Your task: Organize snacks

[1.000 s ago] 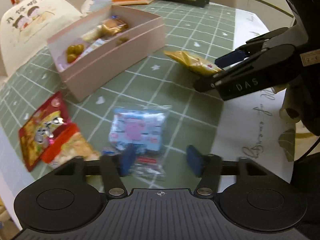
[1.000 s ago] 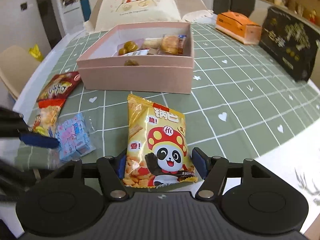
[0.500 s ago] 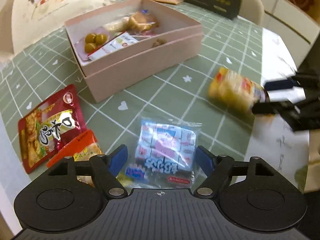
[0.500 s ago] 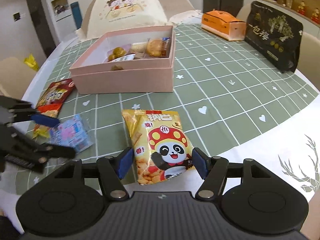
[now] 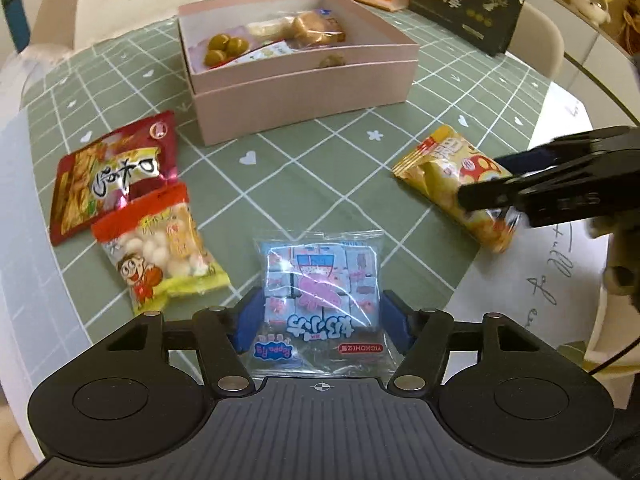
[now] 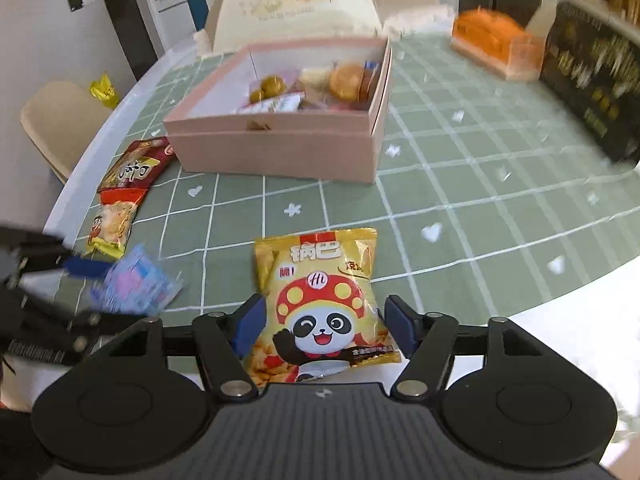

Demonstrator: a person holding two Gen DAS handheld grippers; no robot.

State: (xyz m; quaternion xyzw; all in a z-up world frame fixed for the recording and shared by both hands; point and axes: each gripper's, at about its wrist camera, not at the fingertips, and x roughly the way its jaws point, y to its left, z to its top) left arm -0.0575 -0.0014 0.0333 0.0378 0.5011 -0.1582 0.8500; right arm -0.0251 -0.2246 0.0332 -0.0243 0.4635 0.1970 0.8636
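A blue-and-pink candy bag lies between the pads of my left gripper. The jaws are closing and both pads touch its sides. From the right wrist it shows blurred inside the left gripper. My right gripper is shut on a yellow panda snack bag, its jaws easing slightly. The left wrist view shows that bag in the right gripper. An open pink box with several snacks stands behind. A red bag and an orange-topped bag lie at the left.
An orange carton and a black gift box stand at the far right of the green checked cloth. A cream dome cover sits behind the pink box. The table's white rim curves close on the right.
My left gripper rolled level and its jaws narrowed onto the candy bag. The right gripper carried the panda bag a little towards the pink box.
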